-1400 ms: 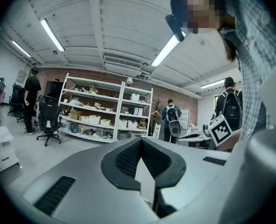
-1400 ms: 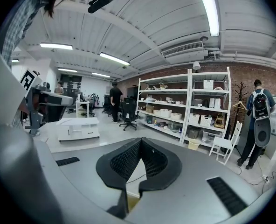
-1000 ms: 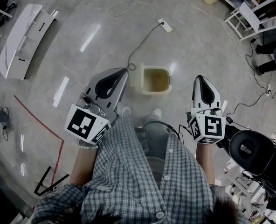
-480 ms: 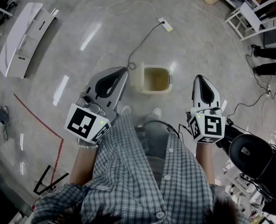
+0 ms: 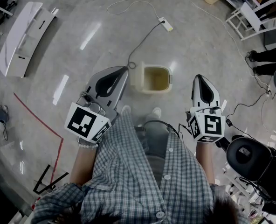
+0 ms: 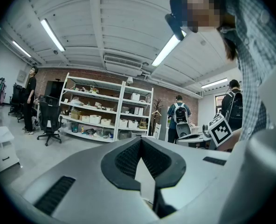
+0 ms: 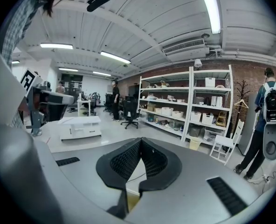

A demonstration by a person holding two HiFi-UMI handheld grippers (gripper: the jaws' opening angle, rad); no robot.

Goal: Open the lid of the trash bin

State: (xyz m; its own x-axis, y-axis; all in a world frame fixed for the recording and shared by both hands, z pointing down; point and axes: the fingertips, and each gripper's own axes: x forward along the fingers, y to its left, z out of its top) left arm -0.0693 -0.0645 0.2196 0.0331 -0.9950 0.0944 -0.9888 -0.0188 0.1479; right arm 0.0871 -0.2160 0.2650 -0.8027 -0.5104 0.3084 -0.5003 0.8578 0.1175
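bin shown open, grippers held clear
the bin (image 5: pixel 155 80) is set on the floor between left gripper (image 5: pixel 121 71) and right gripper (image 5: pixel 199 78); its inside is exposed, so the lid is judged up. both pairs of fingers are pressed together, empty.

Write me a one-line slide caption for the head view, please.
Person standing at a beige trash bin on the floor, left gripper and right gripper jaws together, holding nothing.

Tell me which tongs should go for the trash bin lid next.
Left, probably. The left tongs end close beside the trash bin; the right tongs sit farther off on its other side. Both are shut and empty.
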